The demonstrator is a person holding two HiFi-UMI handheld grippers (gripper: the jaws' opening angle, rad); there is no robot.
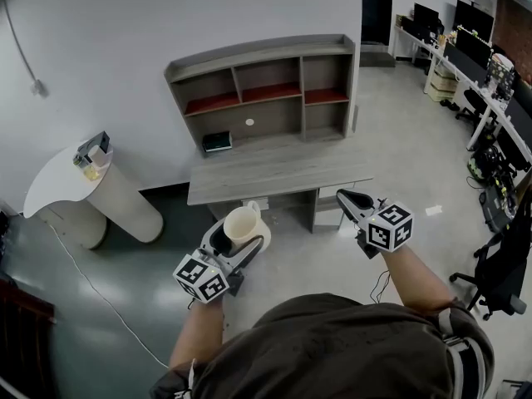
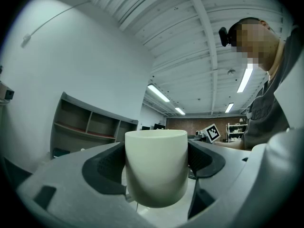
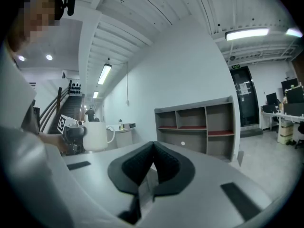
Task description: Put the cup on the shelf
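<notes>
Between the jaws of the left gripper (image 2: 156, 155) sits the cup (image 2: 156, 175), upright, with a pad pressed on each side, evidently to carry it level. Ahead of these jaws, well apart, stands the shelf (image 1: 264, 90). The right gripper (image 3: 152, 160) is clenched, empty and held aside.

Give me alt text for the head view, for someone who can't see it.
Seen from above, the left tongs grip a cream cup, while the right tongs, shut and empty, hover beside them. Ahead stands a grey desk topped by a shelf.
</notes>
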